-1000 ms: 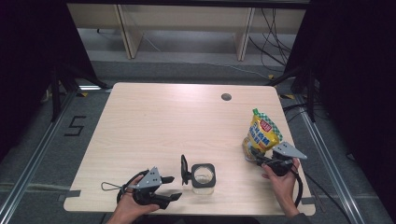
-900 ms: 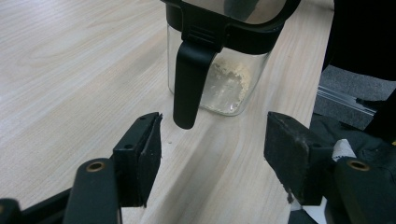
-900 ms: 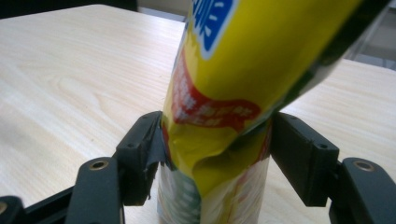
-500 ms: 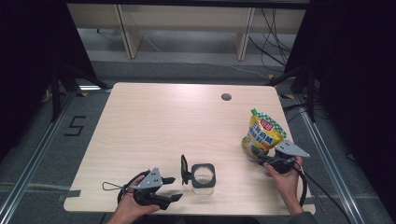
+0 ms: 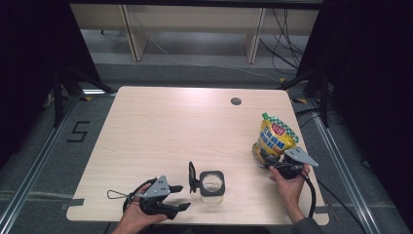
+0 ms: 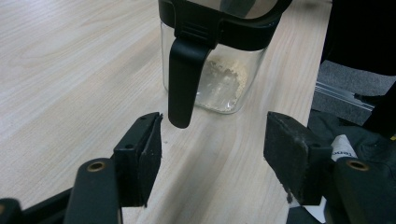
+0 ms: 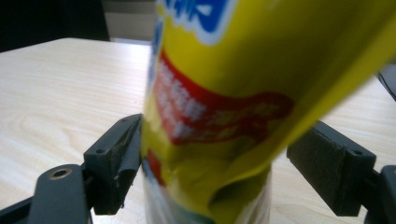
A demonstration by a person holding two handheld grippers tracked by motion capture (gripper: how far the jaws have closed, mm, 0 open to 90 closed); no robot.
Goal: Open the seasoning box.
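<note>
Now | yellow pouch (image 5: 274, 140) upright, top tilted left | right tongs (image 7: 212, 163) opening around it

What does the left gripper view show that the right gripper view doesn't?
Left gripper view: a glass jar with black lid and handle, a little pale powder inside, just ahead of the open left gripper. Right gripper view: a yellow bag between the fingers of the right gripper, which have just been opening. Both: the light wooden table.
</note>
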